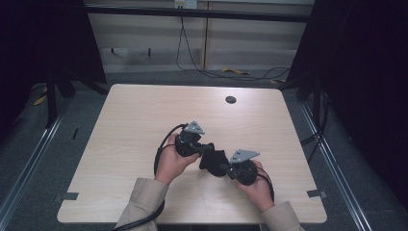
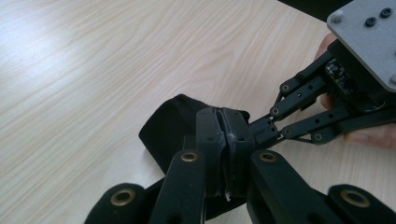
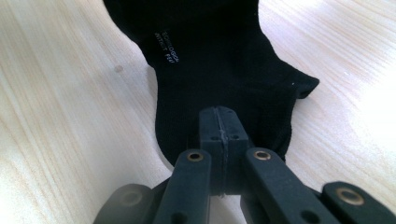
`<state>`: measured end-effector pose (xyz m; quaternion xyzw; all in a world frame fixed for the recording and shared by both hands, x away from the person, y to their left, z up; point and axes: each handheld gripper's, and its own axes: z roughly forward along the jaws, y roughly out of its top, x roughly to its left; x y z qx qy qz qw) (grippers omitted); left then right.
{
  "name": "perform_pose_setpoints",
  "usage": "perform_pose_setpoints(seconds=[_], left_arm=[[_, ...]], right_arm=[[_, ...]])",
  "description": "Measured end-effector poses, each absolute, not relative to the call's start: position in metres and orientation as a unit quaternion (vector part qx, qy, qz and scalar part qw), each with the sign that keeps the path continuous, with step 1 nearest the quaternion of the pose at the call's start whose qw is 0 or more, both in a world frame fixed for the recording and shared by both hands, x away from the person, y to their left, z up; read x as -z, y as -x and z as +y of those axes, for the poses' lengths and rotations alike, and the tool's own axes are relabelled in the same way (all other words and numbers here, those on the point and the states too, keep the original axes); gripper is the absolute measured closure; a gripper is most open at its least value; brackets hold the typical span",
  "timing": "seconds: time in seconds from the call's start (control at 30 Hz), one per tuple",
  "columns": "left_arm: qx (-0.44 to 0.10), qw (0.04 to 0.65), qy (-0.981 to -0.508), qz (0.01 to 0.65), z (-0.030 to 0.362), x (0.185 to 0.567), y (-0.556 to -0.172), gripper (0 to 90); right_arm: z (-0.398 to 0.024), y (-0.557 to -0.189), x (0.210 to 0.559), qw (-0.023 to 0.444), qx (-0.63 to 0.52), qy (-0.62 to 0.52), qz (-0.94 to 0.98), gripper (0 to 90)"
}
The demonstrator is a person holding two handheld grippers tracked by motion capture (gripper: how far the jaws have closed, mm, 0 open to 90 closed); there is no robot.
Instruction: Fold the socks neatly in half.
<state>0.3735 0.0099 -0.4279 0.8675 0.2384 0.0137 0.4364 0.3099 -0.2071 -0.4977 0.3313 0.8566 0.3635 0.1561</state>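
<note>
Sock (image 1: 213,160), black, lay on table (image 1: 139,125) between grippers; left gripper (image 2: 223,140) and right gripper (image 3: 219,133) each clamped tight on its fabric.

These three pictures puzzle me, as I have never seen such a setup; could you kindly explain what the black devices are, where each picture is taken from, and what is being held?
No robot here: a person holds a hand-held gripper in each hand, the left gripper and the right gripper. The high view looks down from above on a light wooden table, with both sleeves entering from below. The other two pictures come from cameras riding on each gripper, looking along its own black jaws. Between the grippers lies a black sock, with small white lettering on it. Both grippers have their jaws shut on the sock, one at each side. The left gripper view also shows the right gripper farther off, under its grey plate.
</note>
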Motion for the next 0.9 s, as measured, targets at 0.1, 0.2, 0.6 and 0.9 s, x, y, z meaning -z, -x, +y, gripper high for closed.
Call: perform_pose_setpoints(seconds=[0.1,0.2,0.6,0.9], left_arm=[[-0.011,0.435,-0.869,0.237,0.004,0.431,-0.373,86.9],[-0.008,0.437,-0.868,0.235,0.001,0.433,-0.373,86.9],[-0.007,0.435,-0.870,0.233,-0.001,0.437,-0.373,86.9],[-0.002,0.429,-0.875,0.225,-0.007,0.437,-0.371,86.9]], right_arm=[[-0.209,-0.310,0.498,0.154,-0.367,-0.328,0.857,90.0],[-0.208,-0.310,0.498,0.157,-0.365,-0.326,0.858,90.0],[-0.237,-0.302,0.477,0.174,-0.379,-0.342,0.842,88.4],[-0.236,-0.307,0.495,0.166,-0.337,-0.357,0.855,87.5]])
